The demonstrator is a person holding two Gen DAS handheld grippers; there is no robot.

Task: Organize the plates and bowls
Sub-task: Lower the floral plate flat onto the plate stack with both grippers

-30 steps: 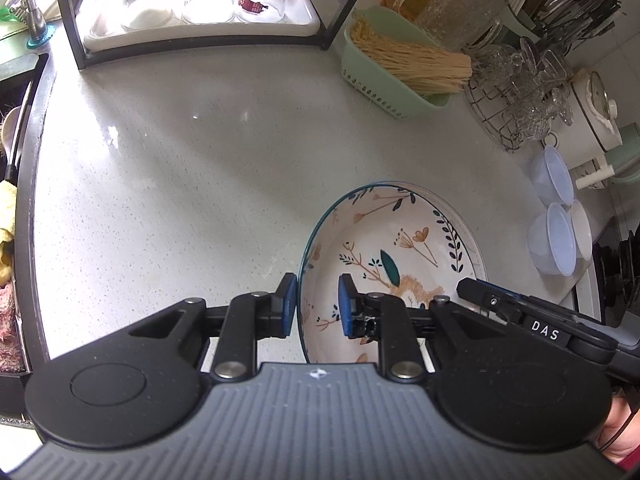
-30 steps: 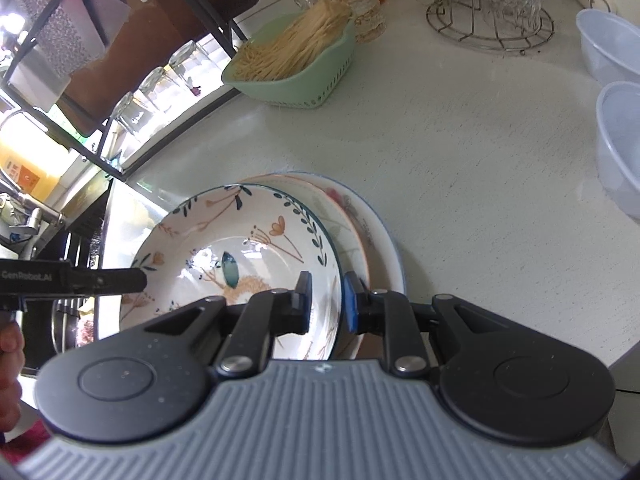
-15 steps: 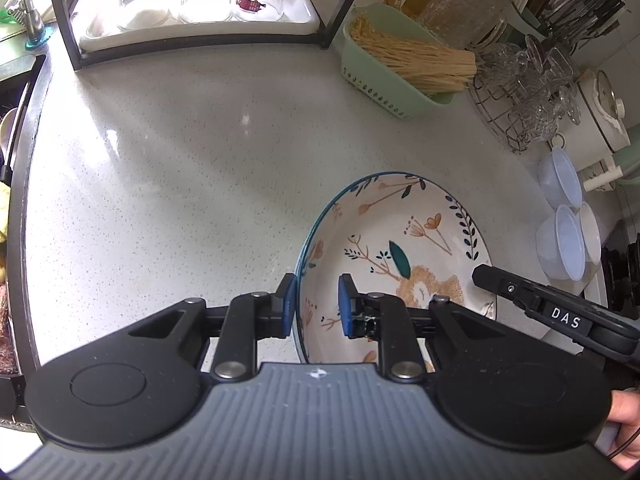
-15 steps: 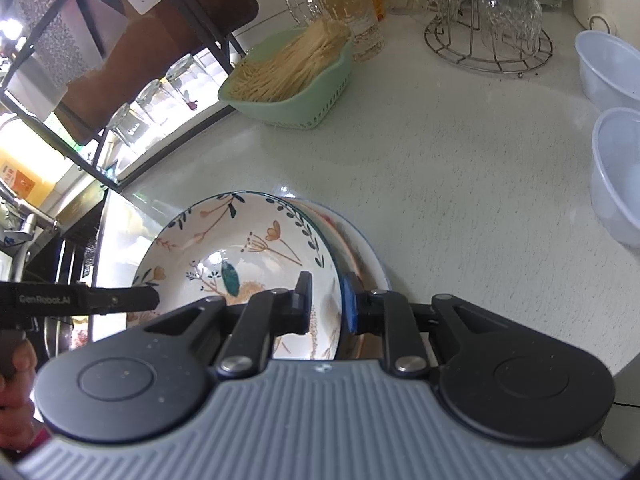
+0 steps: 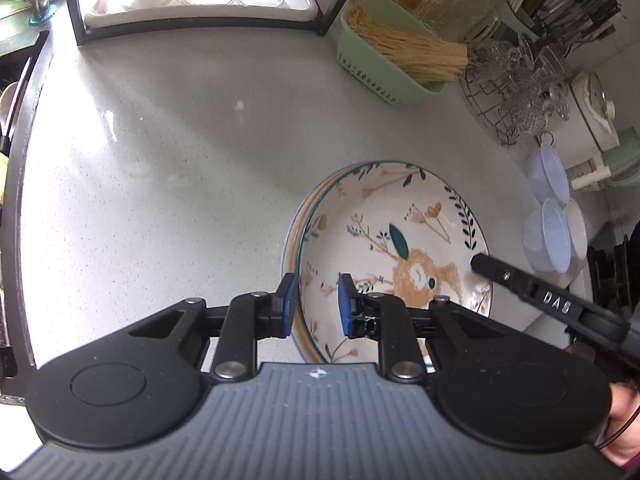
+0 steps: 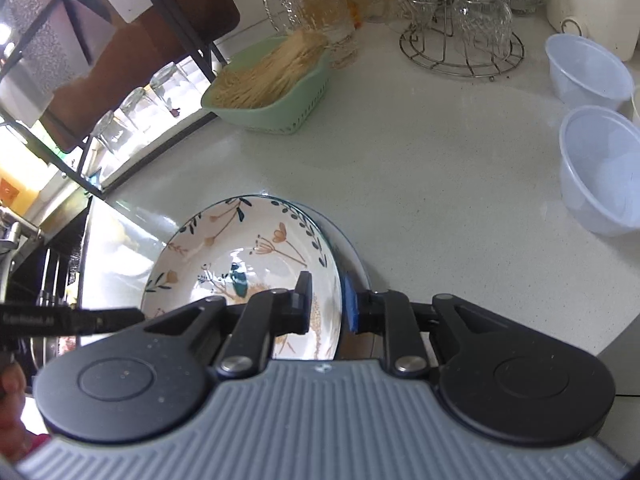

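We hold the flowered bowl (image 5: 394,248) by its rim from both sides: our left gripper (image 5: 313,305) is clamped narrow on the near-left edge, one blue pad inside and one outside, and our right gripper (image 6: 327,305) pinches the opposite edge the same way. Compared with a second ago the bowl sits lower and more squarely over the plate (image 5: 291,236) beneath it, whose rim now shows only as a thin crescent on the left, where before much more of it peeked out on the right wrist view. We judge the bowl is nearly seated on the stack, so letting go looks close. Around it the pale speckled counter (image 5: 168,168) is bare. Farther off stand two clear plastic bowls (image 6: 600,168), a green basket (image 5: 384,76) of thin sticks, a wire rack (image 6: 460,52) of glasses, and a black shelf frame (image 5: 200,24) with upturned tumblers
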